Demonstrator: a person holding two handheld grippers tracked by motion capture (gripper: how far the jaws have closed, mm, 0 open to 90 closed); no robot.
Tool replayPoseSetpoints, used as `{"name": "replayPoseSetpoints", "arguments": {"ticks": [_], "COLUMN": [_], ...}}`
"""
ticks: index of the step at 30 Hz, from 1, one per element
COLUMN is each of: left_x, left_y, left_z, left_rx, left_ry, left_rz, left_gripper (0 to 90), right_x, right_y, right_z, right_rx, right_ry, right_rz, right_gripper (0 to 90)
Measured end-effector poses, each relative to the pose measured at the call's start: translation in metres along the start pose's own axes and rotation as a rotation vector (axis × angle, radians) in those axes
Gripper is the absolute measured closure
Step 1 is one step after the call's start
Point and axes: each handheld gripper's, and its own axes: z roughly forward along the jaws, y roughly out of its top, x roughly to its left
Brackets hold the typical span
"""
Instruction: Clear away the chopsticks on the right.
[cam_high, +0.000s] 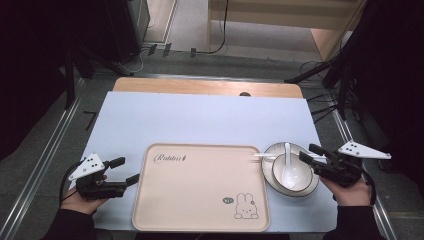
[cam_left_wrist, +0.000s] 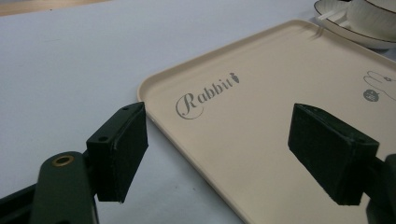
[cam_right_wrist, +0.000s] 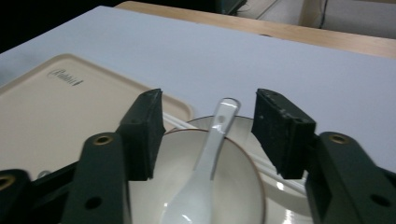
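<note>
A beige tray (cam_high: 200, 187) printed with "Rabbit" and a rabbit drawing lies at the table's front middle. Right of it a white plate (cam_high: 267, 172) carries a white bowl (cam_high: 278, 175) with a white spoon (cam_high: 289, 170) resting in it, and pale chopsticks (cam_high: 262, 156) lie across the plate's far rim. My left gripper (cam_high: 126, 170) is open beside the tray's left edge; in the left gripper view (cam_left_wrist: 217, 149) its jaws straddle the edge of the tray (cam_left_wrist: 261, 93). My right gripper (cam_high: 308, 152) is open just right of the bowl; in the right gripper view (cam_right_wrist: 208, 135) the spoon (cam_right_wrist: 205, 158) handle lies between the jaws, untouched.
A white sheet (cam_high: 200, 120) covers the table, with a wooden strip (cam_high: 205, 87) bare at the back. Dark stands (cam_high: 345, 75) and cables (cam_high: 150, 55) lie on the floor beyond. Metal rails (cam_high: 45, 165) run along both sides of the table.
</note>
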Motion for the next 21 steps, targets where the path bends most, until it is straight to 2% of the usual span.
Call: {"name": "replayPoseSetpoints", "arguments": {"ticks": [2, 5, 8, 12, 17, 18, 21], "left_x": [0.0, 0.0, 0.0, 0.0, 0.0, 0.0, 0.0], "left_y": [0.0, 0.0, 0.0, 0.0, 0.0, 0.0, 0.0], "left_z": [0.0, 0.0, 0.0, 0.0, 0.0, 0.0, 0.0], "left_rx": [0.0, 0.001, 0.003, 0.001, 0.0, 0.0, 0.001], "left_ry": [-0.001, 0.001, 0.002, 0.001, 0.0, 0.0, 0.0], "left_rz": [0.0, 0.003, 0.002, 0.002, 0.002, 0.002, 0.0], "left_gripper": [20.4, 20.4, 20.4, 20.5, 20.5, 20.4, 20.5], "right_x": [-0.004, -0.017, -0.024, -0.034, -0.054, -0.063, -0.069], "right_y": [0.0, -0.001, -0.005, -0.01, -0.017, -0.021, -0.023], "right_z": [-0.001, 0.0, 0.006, 0.019, 0.033, 0.037, 0.04], "right_rx": [0.0, 0.014, 0.054, 0.105, 0.166, 0.187, 0.202], "right_ry": [-0.011, -0.023, -0.03, -0.042, -0.056, -0.058, -0.062], "right_rz": [0.005, 0.028, 0.047, 0.038, 0.073, 0.084, 0.092], "right_gripper": [56.2, 69.1, 79.7, 89.6, 90.0, 90.0, 90.0]}}
